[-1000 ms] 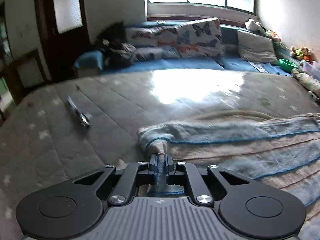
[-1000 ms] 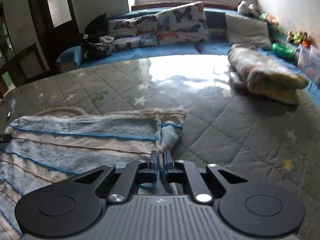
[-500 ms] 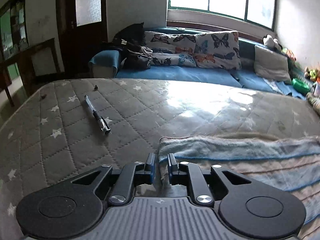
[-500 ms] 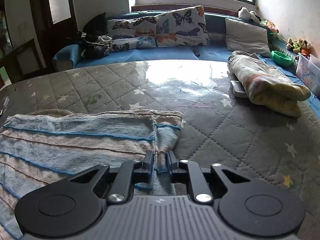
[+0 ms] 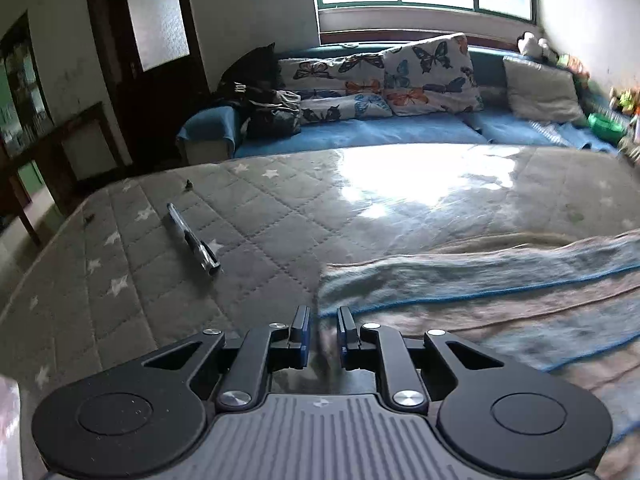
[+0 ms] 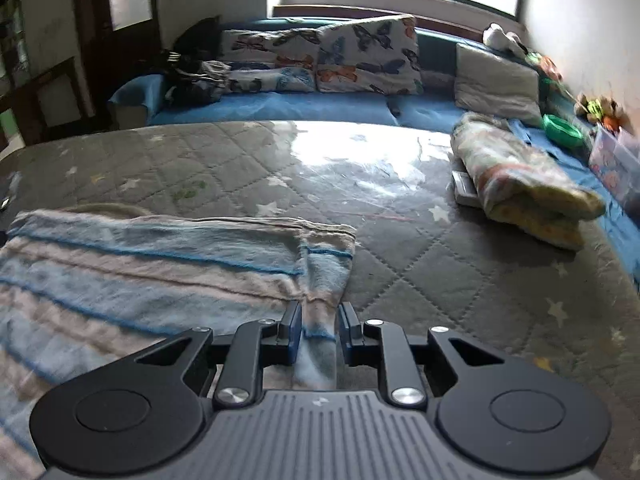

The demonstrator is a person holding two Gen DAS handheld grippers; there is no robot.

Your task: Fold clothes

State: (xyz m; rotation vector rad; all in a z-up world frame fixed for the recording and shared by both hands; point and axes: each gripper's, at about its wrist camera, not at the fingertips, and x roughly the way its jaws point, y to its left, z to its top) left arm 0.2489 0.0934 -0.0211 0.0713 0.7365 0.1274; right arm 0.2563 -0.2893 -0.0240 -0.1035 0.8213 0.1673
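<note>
1. The soft fleecy cloth with pale blue, beige and thin dark blue stripes (image 6: 152, 264) lies spread flat on the grey quilted mattress with white stars (image 6: 460, 280), near its front edge. It looks doubled over: along its far edge a second layer shows, and at its right end a narrow flap (image 6: 326, 268) is turned over the top.
2. I judge it light, limp and a little fluffy. It will not keep any shape when lifted, it will sag between two holding points, and it should not slip easily on the quilted cover. It is not fragile.
3. Good places to take hold are the two front corners or the short side edges, one for each tool, so that the edge stays straight when it is carried over.
4. The left tool (image 5: 323, 330) is released, with a clear gap between its two fingers. It stands at the left front corner of the cloth; the cloth edge runs under the gap, but the fingers do not pinch it.
5. The right tool (image 6: 319, 330) is also released, the gap about the same. The turned flap passes between its fingers, and I cannot tell if the pads touch it.
6. Farther out, a dark pen with a clear barrel (image 5: 192, 238) lies on the mattress to the left of the cloth, well apart. A rolled flowery yellowish blanket (image 6: 520, 184) rests at the right edge, near a blue sofa with butterfly cushions (image 6: 320, 108).
</note>
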